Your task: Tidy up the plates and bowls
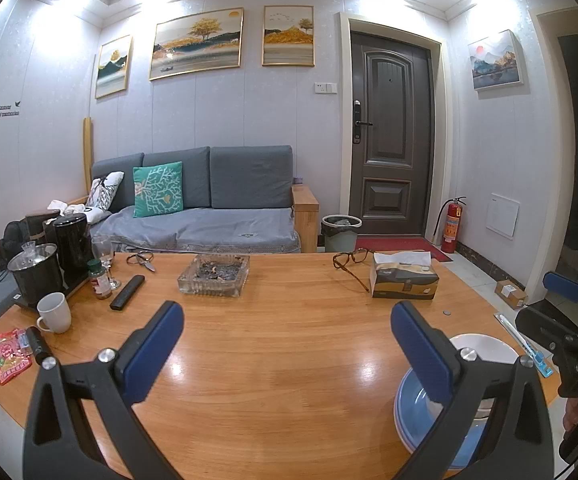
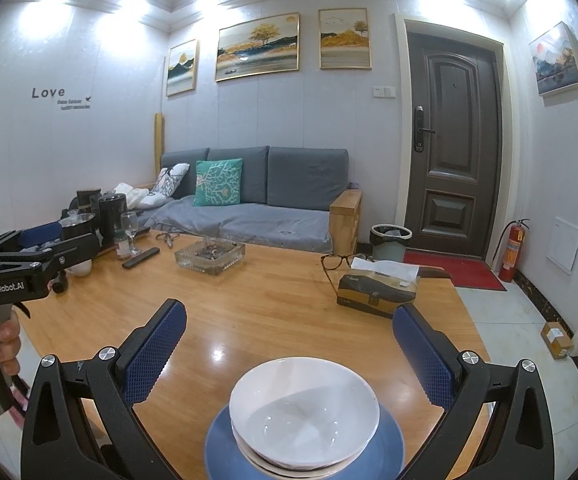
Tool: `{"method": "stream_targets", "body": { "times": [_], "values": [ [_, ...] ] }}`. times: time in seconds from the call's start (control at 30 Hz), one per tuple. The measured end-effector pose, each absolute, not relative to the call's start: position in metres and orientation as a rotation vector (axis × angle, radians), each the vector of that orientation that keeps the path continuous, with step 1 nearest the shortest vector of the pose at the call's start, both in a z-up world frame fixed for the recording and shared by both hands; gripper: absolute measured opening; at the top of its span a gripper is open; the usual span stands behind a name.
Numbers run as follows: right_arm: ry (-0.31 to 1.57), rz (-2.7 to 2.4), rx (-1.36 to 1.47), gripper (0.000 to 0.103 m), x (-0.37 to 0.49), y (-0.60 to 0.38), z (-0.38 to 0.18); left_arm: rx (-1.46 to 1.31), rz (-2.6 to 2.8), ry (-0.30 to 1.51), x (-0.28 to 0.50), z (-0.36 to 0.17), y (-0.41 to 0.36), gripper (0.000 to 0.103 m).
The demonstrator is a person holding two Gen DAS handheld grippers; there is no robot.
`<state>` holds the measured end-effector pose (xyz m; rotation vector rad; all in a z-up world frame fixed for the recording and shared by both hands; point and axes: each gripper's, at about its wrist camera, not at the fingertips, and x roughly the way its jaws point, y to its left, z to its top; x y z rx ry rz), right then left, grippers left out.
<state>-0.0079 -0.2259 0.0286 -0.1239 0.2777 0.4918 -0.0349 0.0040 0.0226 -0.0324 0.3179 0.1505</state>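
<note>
Near the table's front edge, the white bowl sits nested on the blue plate, squarely between the right gripper fingers, which stand wide apart and empty.

Right gripper is nearer; the left gripper, also spread and empty, has the stack off to its right. Count: at least two white bowls, perhaps a third rim beneath; blue plates look like two in the left view.

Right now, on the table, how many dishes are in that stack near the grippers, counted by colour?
White bowls: 2, the top white bowl nested in a second white bowl's rim just showing beneath.
Blue plates: 1 at least, the blue plate underneath; the left wrist view hints at layered blue rims, unclear.
Total: 3 visible for certain.
</note>
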Motion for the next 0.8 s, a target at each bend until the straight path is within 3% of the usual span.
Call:
{"method": "stream_targets", "body": {
  "times": [0.8],
  "values": [
    [0.279, 0.491, -0.12, 0.102, -0.0075, -0.2262, 0.0307, -0.033, 0.15, 0.318, -0.0348, 0.0226, 0.0042, 0.103]
  ]
}}
